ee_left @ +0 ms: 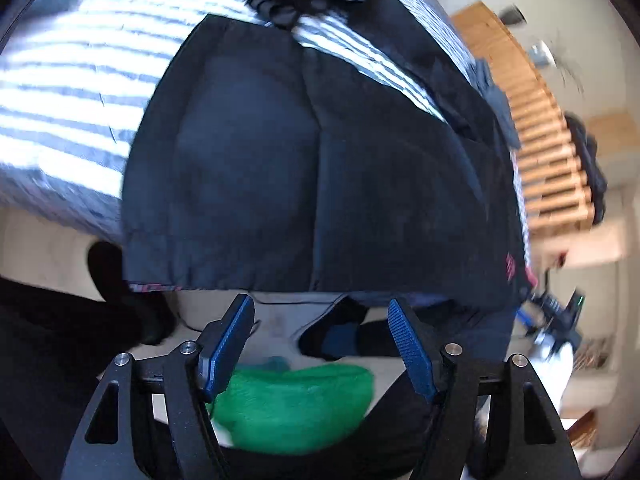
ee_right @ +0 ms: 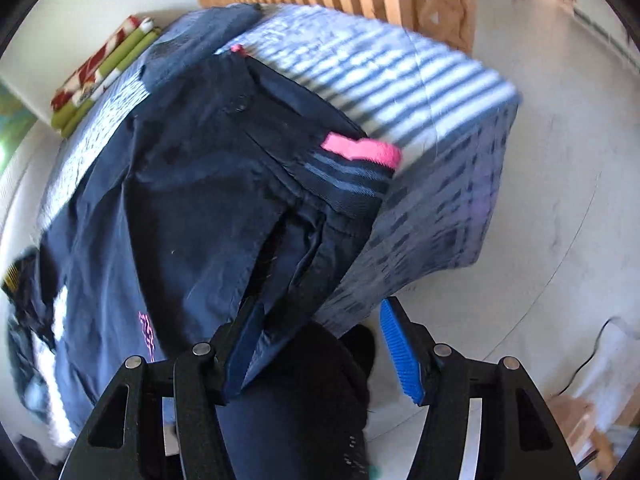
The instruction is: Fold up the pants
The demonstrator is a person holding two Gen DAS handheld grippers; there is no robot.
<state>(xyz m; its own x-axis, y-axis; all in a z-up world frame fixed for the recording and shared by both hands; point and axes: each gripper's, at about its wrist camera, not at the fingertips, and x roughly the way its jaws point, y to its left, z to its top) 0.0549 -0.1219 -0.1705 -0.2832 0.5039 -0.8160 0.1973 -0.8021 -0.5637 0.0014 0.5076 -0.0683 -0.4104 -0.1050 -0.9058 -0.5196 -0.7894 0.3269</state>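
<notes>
Pants (ee_left: pixel 304 168) — dark, smooth, creased; striped bedcover (ee_left: pixel 60 92).

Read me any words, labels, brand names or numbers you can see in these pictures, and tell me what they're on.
Nothing can be read.
Pink stitched mark on the dark pants: too blurred to read.
Pink band at the waist: no lettering visible.
Red and green folded cloth: pattern only, no words.

Daylight falls in bright parallel bands across the striped bed cover (ee_left: pixel 60 92), alternating with slatted shadows; the dark pants (ee_left: pixel 304 168) show little surface detail. Both views show motion blur, strongest at the wooden slats (ee_left: pixel 552 160) and the cover's edges. Fisheye distortion bends straight lines, with black vignetting at the corners.
</notes>
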